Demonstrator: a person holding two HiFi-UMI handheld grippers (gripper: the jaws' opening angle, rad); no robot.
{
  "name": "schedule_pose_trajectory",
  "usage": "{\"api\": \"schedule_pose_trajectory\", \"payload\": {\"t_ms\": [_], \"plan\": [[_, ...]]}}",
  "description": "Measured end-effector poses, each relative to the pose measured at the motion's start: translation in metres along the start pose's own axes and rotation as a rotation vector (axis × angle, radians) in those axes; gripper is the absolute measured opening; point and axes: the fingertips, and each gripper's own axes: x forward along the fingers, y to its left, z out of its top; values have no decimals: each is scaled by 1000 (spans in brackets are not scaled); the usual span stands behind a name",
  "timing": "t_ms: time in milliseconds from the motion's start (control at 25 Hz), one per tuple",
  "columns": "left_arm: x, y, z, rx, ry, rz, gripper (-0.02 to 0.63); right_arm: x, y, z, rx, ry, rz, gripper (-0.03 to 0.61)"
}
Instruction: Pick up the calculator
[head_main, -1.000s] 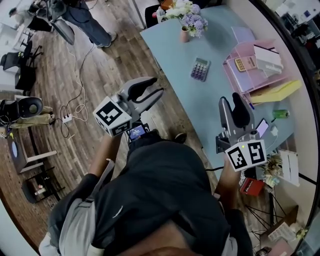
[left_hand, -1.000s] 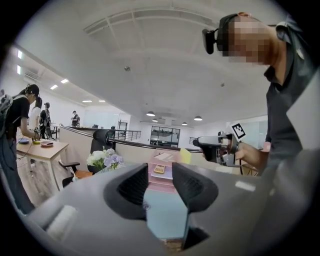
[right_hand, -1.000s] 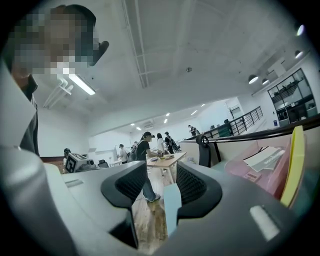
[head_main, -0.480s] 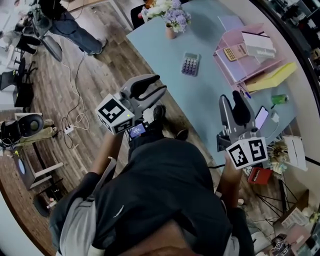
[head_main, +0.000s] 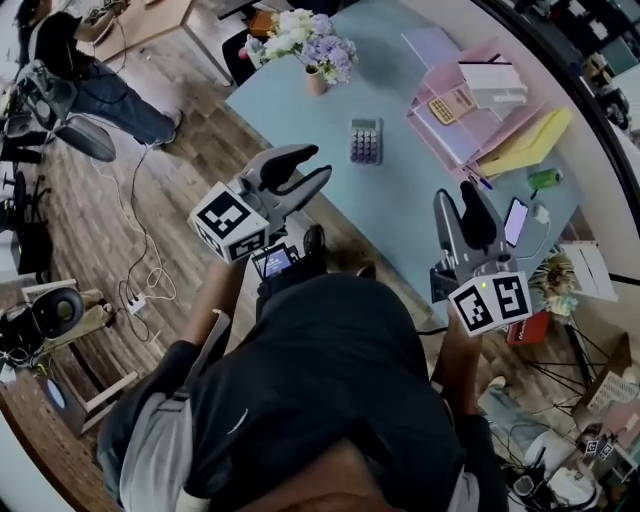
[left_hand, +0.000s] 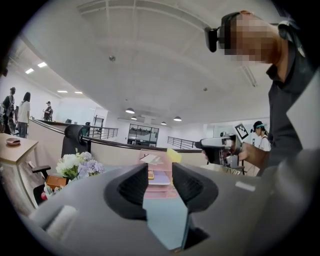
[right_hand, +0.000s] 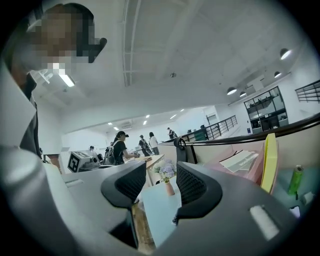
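Note:
The calculator (head_main: 365, 140), grey with purple keys, lies flat on the light blue table (head_main: 400, 210), apart from both grippers. In the head view my left gripper (head_main: 318, 165) hovers over the table's near-left edge, pointing toward the calculator and a short way from it. Its jaws are drawn in to a narrow slot with nothing between them, as the left gripper view (left_hand: 160, 172) also shows. My right gripper (head_main: 457, 195) hangs over the table's near-right part, well to the right of the calculator. In the right gripper view (right_hand: 161, 175) its jaws stand just as narrow and empty.
A vase of flowers (head_main: 315, 75) stands at the table's far left. A pink tray (head_main: 440, 135) holds an orange calculator (head_main: 447, 105) and papers, with a yellow folder (head_main: 530, 145), green bottle (head_main: 545, 178) and phone (head_main: 515, 220) nearby. Cables (head_main: 140, 250) cross the wooden floor.
My left gripper has moved closer to the calculator, over the table's edge. The right gripper has stayed about where it was, turning slightly. Nothing was gripped.

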Motion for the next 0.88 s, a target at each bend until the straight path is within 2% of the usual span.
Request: {"api": "schedule_pose_trajectory", "payload": {"t_ms": [640,880], "plan": [[-18,85,-4,-17,-33,-156,158,61,48,2,-54,-1,-152,170],[-13,110,-3,-19,-44,-206,158,82,55,1,-29,4,-181,170]]}}
